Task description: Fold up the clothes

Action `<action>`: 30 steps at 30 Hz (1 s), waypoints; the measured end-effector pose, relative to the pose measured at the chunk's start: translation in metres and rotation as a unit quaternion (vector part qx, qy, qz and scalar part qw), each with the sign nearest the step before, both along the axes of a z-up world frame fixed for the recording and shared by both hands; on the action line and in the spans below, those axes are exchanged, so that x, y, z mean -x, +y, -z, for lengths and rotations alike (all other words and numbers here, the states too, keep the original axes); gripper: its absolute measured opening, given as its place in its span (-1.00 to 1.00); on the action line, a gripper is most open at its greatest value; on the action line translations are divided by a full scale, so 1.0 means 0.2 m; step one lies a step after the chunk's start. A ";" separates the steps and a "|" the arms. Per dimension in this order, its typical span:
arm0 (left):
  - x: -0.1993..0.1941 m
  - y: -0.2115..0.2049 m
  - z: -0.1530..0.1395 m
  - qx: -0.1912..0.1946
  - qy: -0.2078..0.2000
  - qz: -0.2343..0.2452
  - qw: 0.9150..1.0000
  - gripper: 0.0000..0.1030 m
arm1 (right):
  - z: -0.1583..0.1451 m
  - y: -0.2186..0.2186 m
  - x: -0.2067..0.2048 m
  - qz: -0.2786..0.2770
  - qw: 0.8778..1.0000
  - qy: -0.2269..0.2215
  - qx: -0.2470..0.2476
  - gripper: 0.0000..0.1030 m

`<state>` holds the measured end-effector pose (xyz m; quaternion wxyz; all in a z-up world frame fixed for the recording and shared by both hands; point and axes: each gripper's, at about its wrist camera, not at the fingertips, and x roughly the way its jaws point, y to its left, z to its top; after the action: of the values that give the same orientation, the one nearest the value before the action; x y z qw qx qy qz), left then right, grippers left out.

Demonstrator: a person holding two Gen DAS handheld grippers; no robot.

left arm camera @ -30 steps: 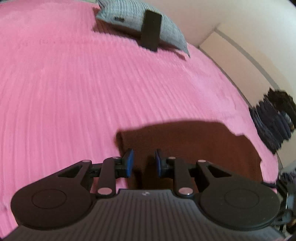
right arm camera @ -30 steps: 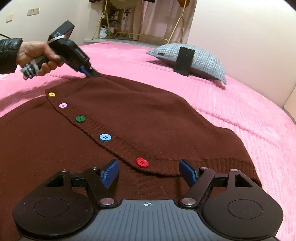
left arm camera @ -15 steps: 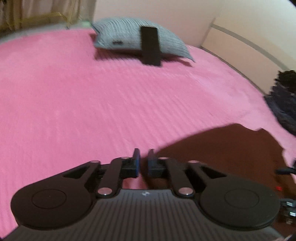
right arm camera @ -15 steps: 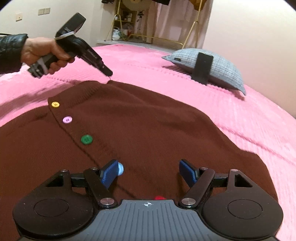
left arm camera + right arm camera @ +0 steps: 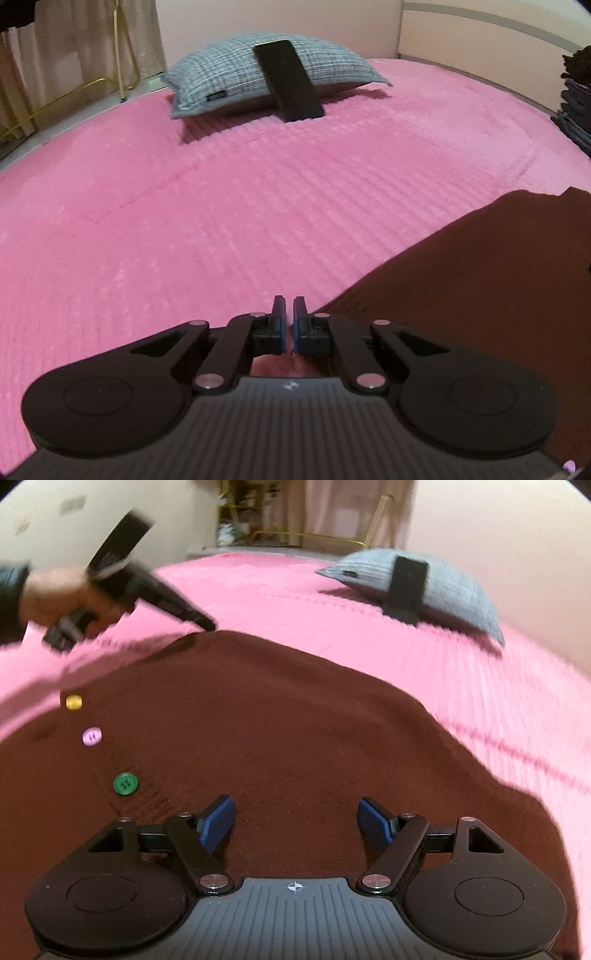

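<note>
A dark brown cardigan [image 5: 295, 731] with coloured buttons [image 5: 125, 783] lies spread on the pink bedspread [image 5: 184, 206]. In the left wrist view its edge [image 5: 480, 280] shows at the right. My left gripper [image 5: 289, 314] is shut with nothing visible between the pads, hovering over pink bedspread just left of the cardigan's edge. In the right wrist view it [image 5: 207, 622] shows held in a hand at the cardigan's far edge. My right gripper [image 5: 295, 818] is open and empty, low over the cardigan's middle.
A grey checked pillow [image 5: 269, 74] with a black phone-like slab [image 5: 288, 86] leaning on it sits at the far side of the bed. Folded dark clothes [image 5: 576, 103] are stacked at the right. A headboard and curtains stand behind.
My left gripper closed fully and swung left off the cardigan's edge, lifting to face the pillow. My right gripper moved forward over the cardigan, past the red and blue buttons.
</note>
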<state>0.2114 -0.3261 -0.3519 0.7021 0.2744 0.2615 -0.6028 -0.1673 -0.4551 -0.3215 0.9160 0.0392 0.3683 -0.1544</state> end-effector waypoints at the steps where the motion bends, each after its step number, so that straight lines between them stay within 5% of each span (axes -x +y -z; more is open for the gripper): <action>1: 0.00 0.02 -0.01 0.001 -0.003 -0.004 1.000 -0.86 | 0.00 -0.01 0.04 0.009 1.000 -0.002 -0.008 0.46; 7: 0.16 0.34 -0.13 0.016 0.004 0.055 0.998 -0.77 | -0.01 -0.09 0.42 0.121 0.990 -0.013 -0.064 0.46; 11: 0.41 0.58 -0.08 -0.016 0.011 0.122 0.992 -0.57 | -0.03 -0.07 0.71 0.197 0.978 0.006 -0.062 0.46; 15: 0.59 0.79 -0.02 -0.040 -0.012 0.142 0.989 -0.42 | -0.05 0.00 0.83 0.208 0.976 0.000 -0.065 0.46; 22: 0.77 1.16 -0.11 -0.027 -0.032 0.132 0.990 -0.36 | -0.10 0.14 1.05 0.227 0.971 -0.011 -0.070 0.47; 25: 0.86 1.26 -0.05 -0.068 -0.038 0.150 0.986 -0.35 | -0.12 0.19 1.15 0.235 0.969 -0.016 -0.072 0.48; 27: 0.90 1.32 -0.04 -0.068 -0.059 0.150 0.985 -0.34 | -0.14 0.23 1.21 0.240 0.968 -0.019 -0.073 0.48; 30: 0.90 1.33 -0.08 -0.067 -0.038 0.137 0.988 -0.34 | -0.18 0.23 1.26 0.240 0.967 -0.032 -0.074 0.48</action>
<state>0.0323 -0.0608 -0.3353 0.6023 0.3767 0.2346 -0.6636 -0.4196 -0.4097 -0.2846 0.8577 0.1989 0.3291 -0.3412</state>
